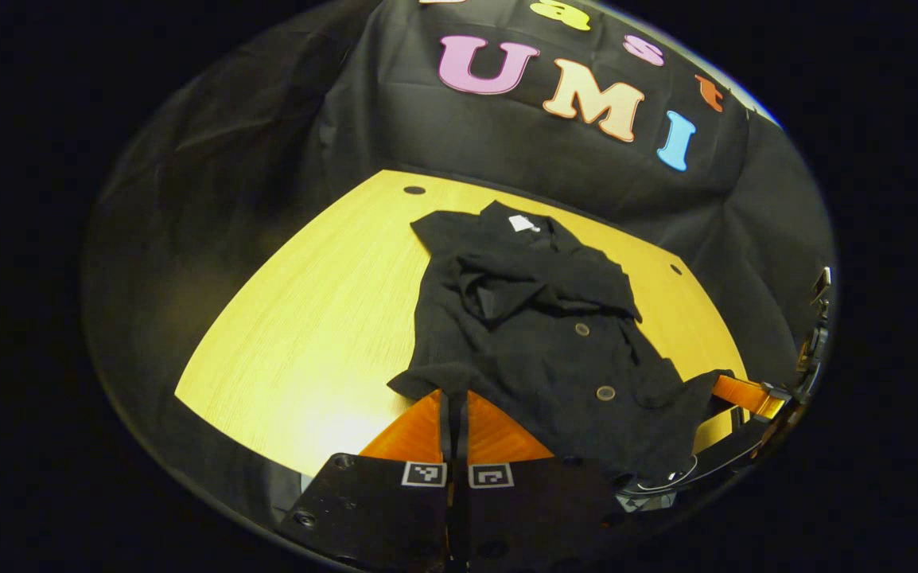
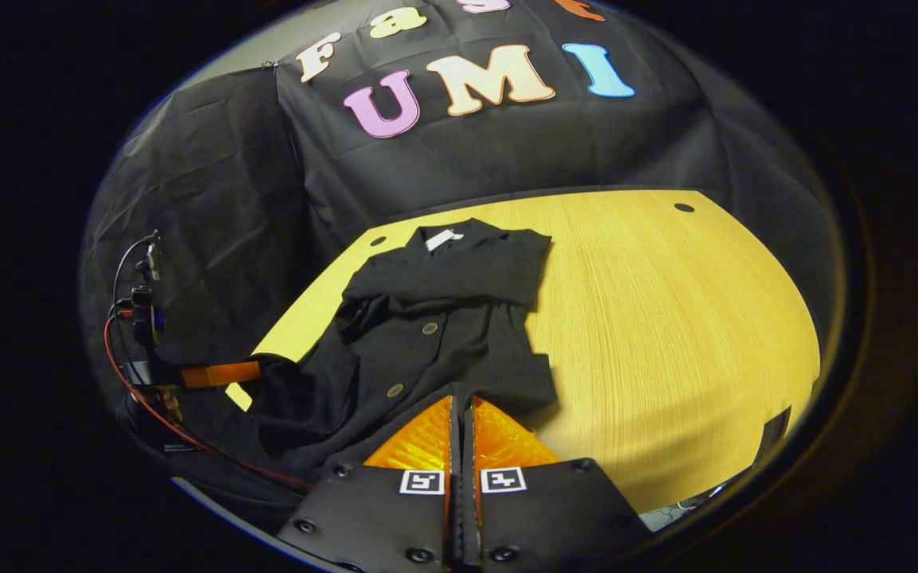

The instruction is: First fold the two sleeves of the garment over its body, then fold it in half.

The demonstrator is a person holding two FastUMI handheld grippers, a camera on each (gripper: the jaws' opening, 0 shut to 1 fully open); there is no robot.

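Right at the bottom of the left gripper view, the left gripper [image 1: 454,398] has its jaws pressed together with just a thin slit between them, pinching the near hem corner of the garment [image 1: 542,318]. It's a dark button-up top in soft, matte fabric, kinda rumpled. Its long axis runs from bottom centre up toward the upper middle of the frame, collar and white tag [image 1: 523,224] at the far end. Both sleeves look bunched across the chest, and a couple of round buttons [image 1: 605,392] sit down the front. It's lying on a yellow wood-grain tabletop [image 1: 308,318] with a curved edge. At lower right, the other gripper's finger [image 1: 737,391] reaches in at the opposite hem corner.

In the right gripper view, the right gripper [image 2: 462,410] sits at bottom centre, jaws also closed down to a narrow slit on the hem. The garment stretches up and slightly left toward the collar, left of frame centre. The far gripper's finger shows at the left edge, touching the other hem corner, cables trailing behind it.
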